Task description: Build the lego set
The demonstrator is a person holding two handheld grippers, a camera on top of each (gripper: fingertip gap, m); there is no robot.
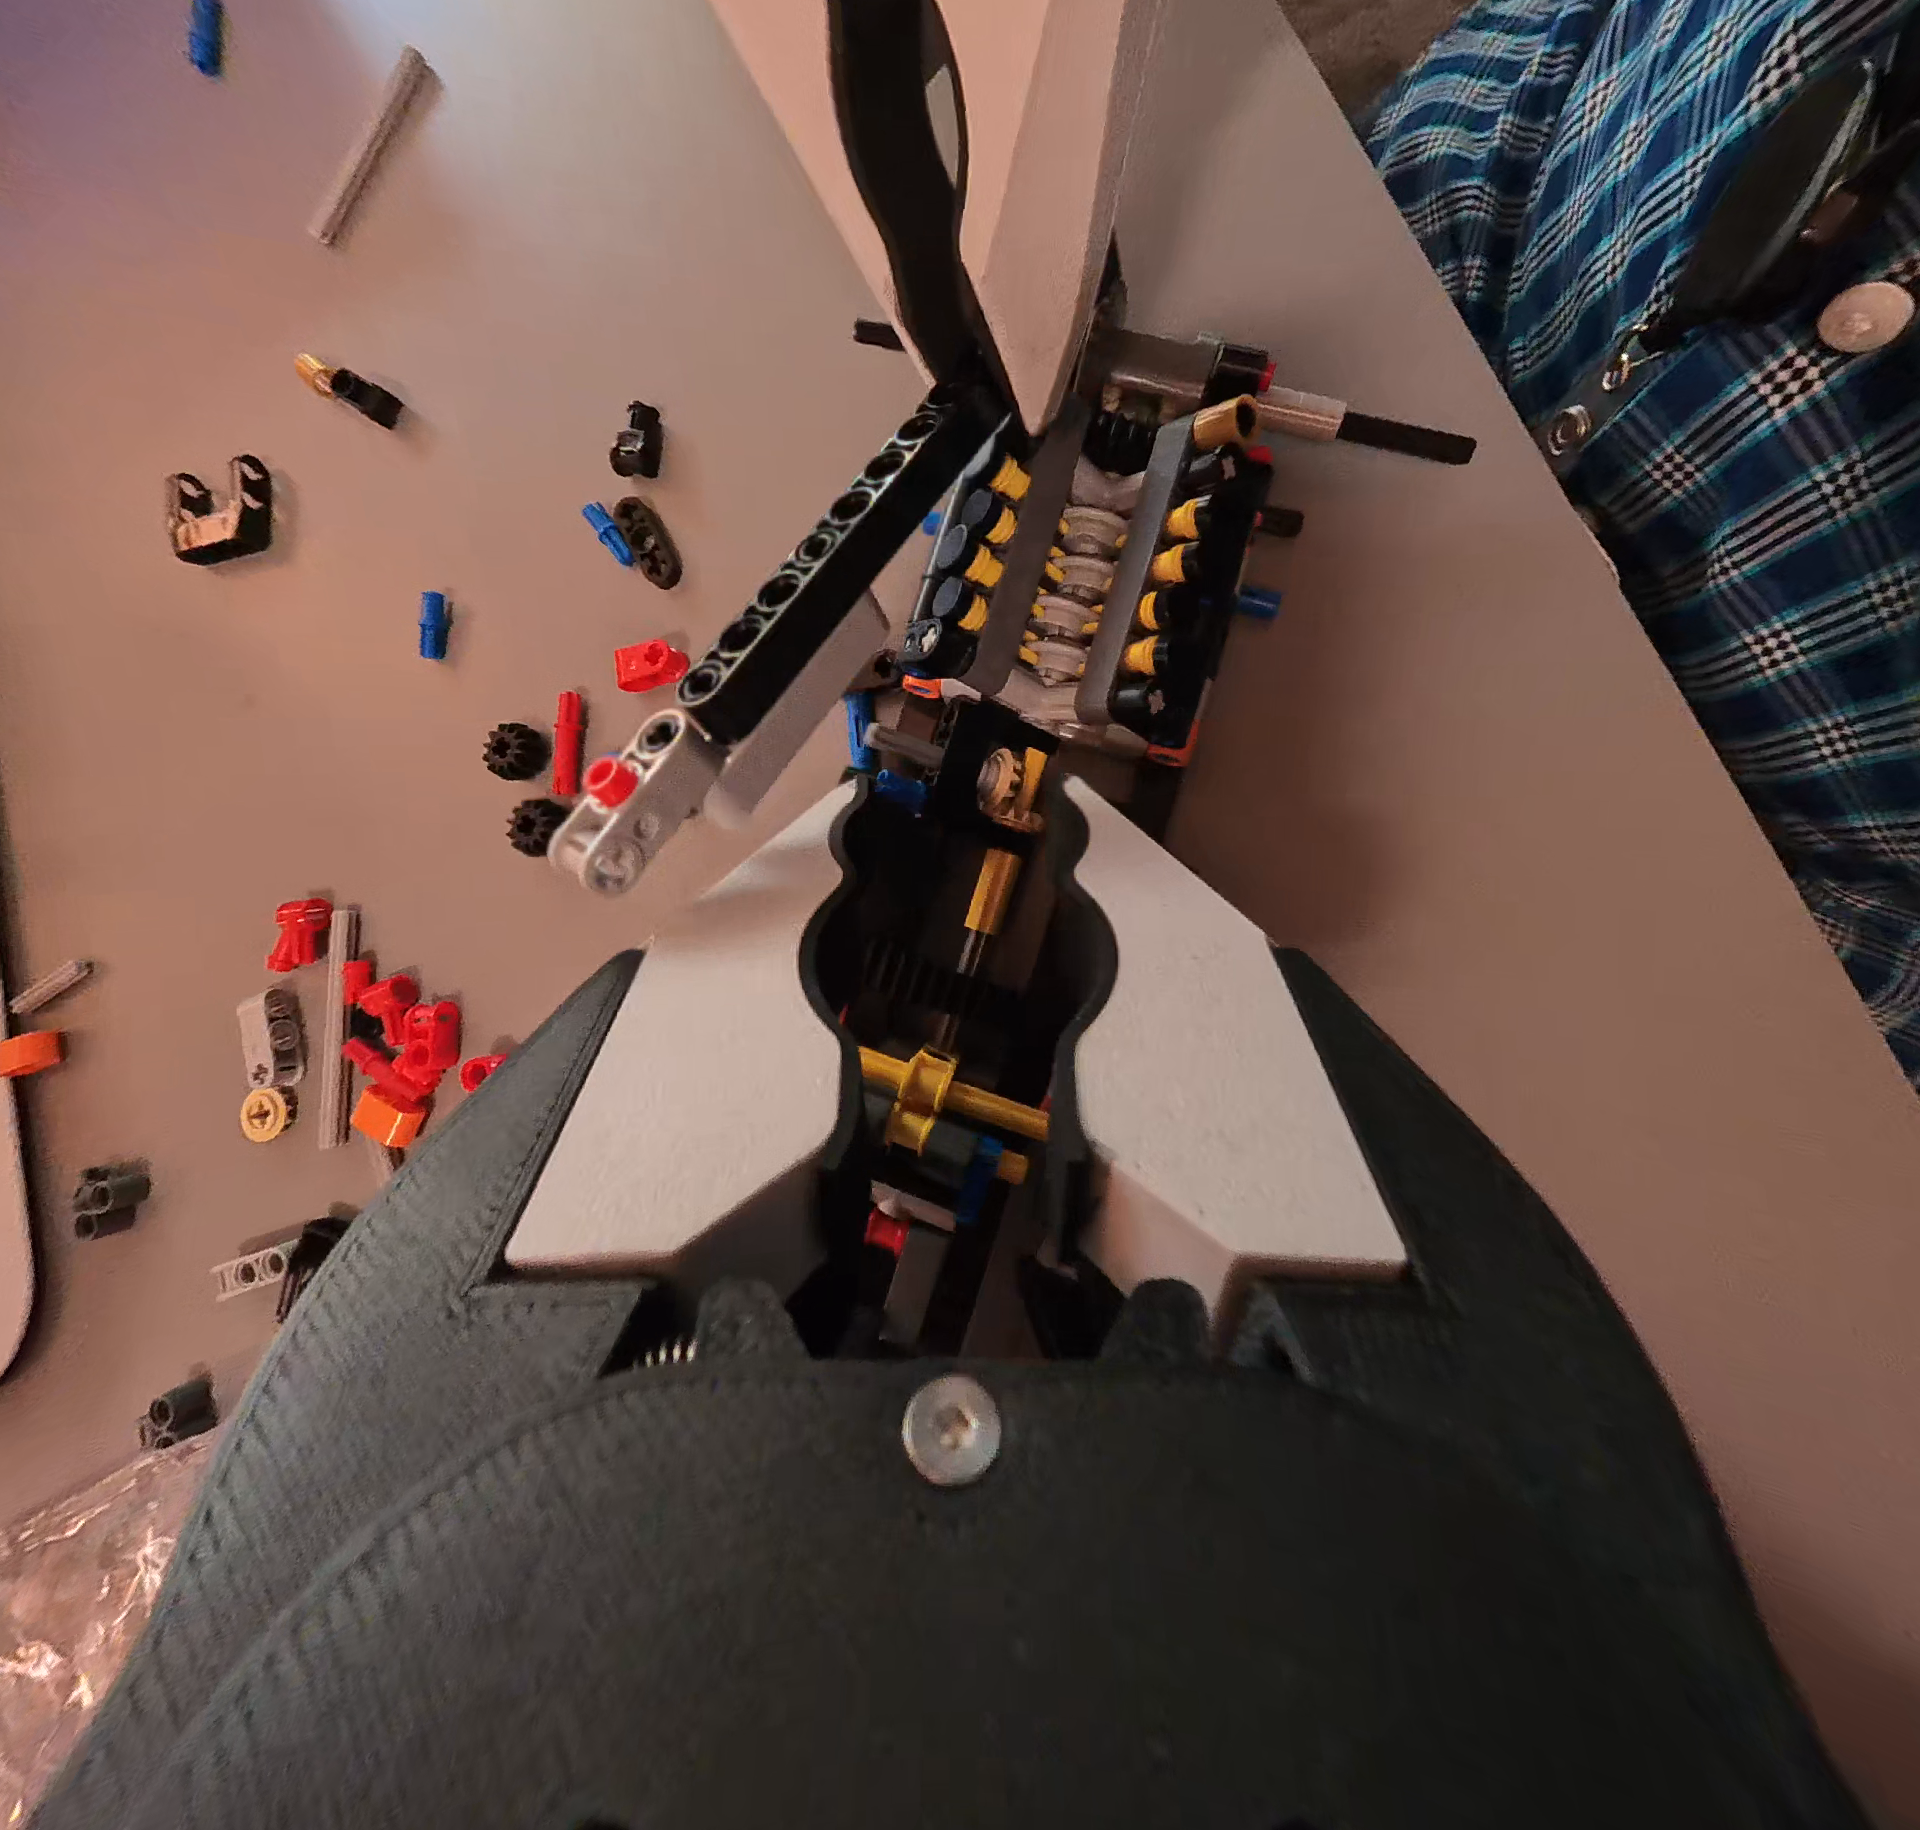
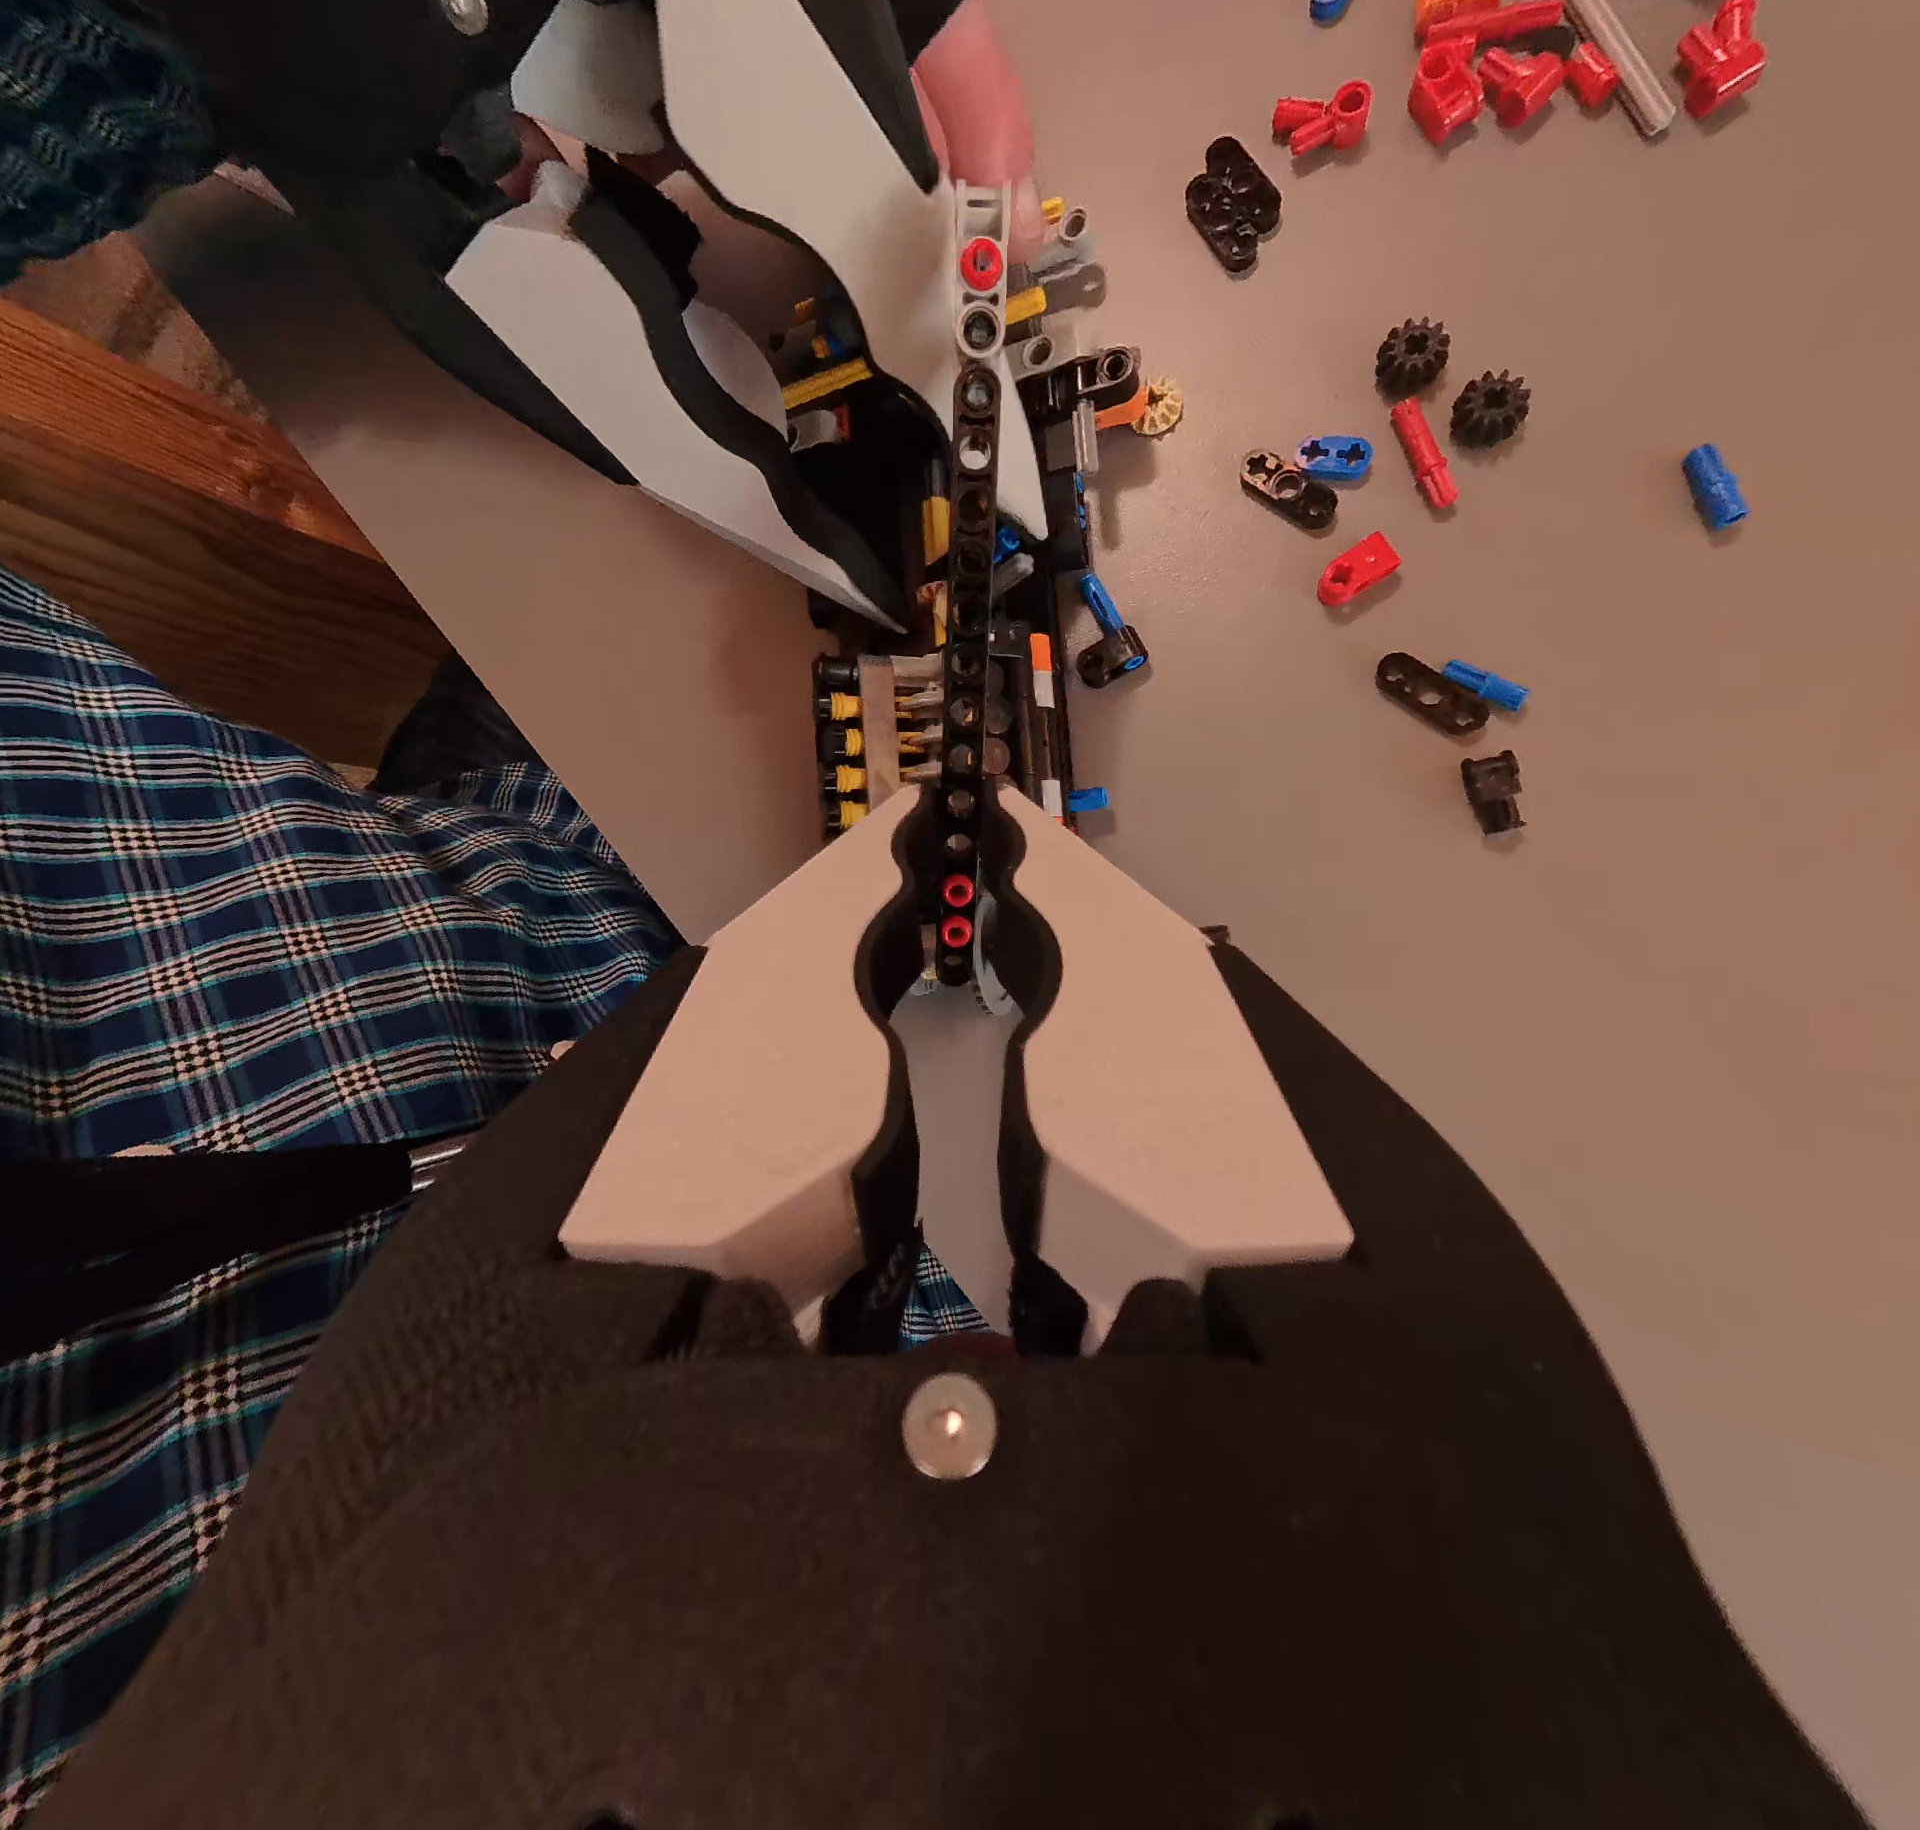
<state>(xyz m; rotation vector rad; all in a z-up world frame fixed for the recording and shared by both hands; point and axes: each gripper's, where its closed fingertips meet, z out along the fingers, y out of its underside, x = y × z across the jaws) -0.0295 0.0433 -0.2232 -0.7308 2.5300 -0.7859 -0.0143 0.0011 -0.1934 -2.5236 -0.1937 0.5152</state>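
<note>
The long black beam [image 2: 971,637] is clamped at its near end in the closed right gripper [image 2: 961,819], its long axis running straight ahead over the part-built model [image 1: 1091,585]. The model lies on the bench [image 1: 1455,845], gripped at its near end by the left gripper [image 1: 961,804], closed on it. By judgement, the beam must be brought parallel to the model's side.

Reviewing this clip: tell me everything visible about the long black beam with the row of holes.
The long black plastic beam with round holes is a straight, glossy strip. Two red pins sit in holes near its gripped end; a light grey angled connector carrying a red pin caps the far end. The right gripper is clamped on it, holding it slanted above the partly built lego model, which the left gripper holds on the beige table.
</note>
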